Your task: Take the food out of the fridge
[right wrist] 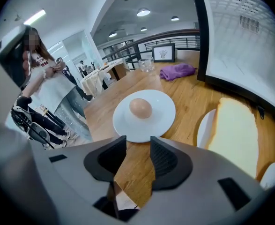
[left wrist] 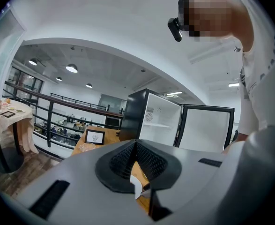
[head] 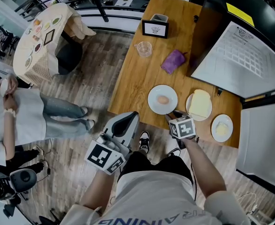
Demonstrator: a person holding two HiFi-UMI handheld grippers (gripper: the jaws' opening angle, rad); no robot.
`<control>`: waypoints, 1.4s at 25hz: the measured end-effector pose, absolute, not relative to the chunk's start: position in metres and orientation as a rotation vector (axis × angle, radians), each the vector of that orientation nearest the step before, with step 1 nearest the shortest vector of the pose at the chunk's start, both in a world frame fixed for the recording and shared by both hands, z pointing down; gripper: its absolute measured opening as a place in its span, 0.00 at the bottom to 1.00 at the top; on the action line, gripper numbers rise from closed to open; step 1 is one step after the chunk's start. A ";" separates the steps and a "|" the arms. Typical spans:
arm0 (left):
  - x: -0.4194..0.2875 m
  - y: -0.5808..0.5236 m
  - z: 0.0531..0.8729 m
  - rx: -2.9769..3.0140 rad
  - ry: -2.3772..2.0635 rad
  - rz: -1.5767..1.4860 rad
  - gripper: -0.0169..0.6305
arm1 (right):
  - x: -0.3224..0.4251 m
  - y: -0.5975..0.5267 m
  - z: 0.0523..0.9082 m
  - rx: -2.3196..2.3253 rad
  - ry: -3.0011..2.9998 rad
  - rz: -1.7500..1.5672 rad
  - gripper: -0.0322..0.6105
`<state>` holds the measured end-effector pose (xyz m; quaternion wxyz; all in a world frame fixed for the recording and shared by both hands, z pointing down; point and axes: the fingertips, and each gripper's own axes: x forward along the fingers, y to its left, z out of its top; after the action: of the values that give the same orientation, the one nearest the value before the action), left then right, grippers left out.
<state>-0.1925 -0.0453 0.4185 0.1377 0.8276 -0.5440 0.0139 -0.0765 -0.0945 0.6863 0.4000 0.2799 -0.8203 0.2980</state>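
Right gripper [right wrist: 137, 142] gapes (empty) near egg [right wrist: 140, 108].

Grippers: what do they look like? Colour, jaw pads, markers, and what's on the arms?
The left gripper and right gripper both have smooth light-grey plastic shells that taper toward the jaws. The pads are black, ribbed and wedge-shaped. Each gripper carries a white cube printed with black square markers. No cables show. The person wears a white T-shirt with dark lettering, and the forearms are unsleeved.
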 end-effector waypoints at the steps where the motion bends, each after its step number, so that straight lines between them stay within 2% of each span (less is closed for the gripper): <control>1: -0.192 -0.046 0.418 2.398 -1.573 0.039 0.04 | -0.077 -0.097 0.680 0.720 -2.095 0.759 0.29; 6: -0.190 -0.049 0.410 2.422 -1.567 0.034 0.04 | -0.073 -0.111 0.627 0.824 -2.252 0.817 0.27; 9: -0.186 -0.051 0.401 2.446 -1.560 0.026 0.04 | -0.061 -0.122 0.583 0.926 -2.367 0.831 0.12; 11: -0.182 -0.055 0.395 2.470 -1.551 0.018 0.04 | -0.052 -0.129 0.555 0.983 -2.441 0.819 0.11; 17: -0.163 -0.060 0.376 2.537 -1.515 -0.007 0.04 | -0.010 -0.133 0.482 1.148 -2.610 0.778 0.08; 28: -0.106 -0.071 0.337 2.717 -1.400 -0.030 0.04 | 0.072 -0.114 0.364 1.423 -2.758 0.432 0.08; 35: -0.071 -0.072 0.314 2.832 -1.331 -0.026 0.04 | 0.128 -0.102 0.315 1.594 -2.775 0.321 0.08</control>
<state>-0.0708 -0.0721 0.3140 0.0061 0.9050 -0.4254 -0.0083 0.1283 -0.1020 0.3146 -0.0374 0.4952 -0.8622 0.0997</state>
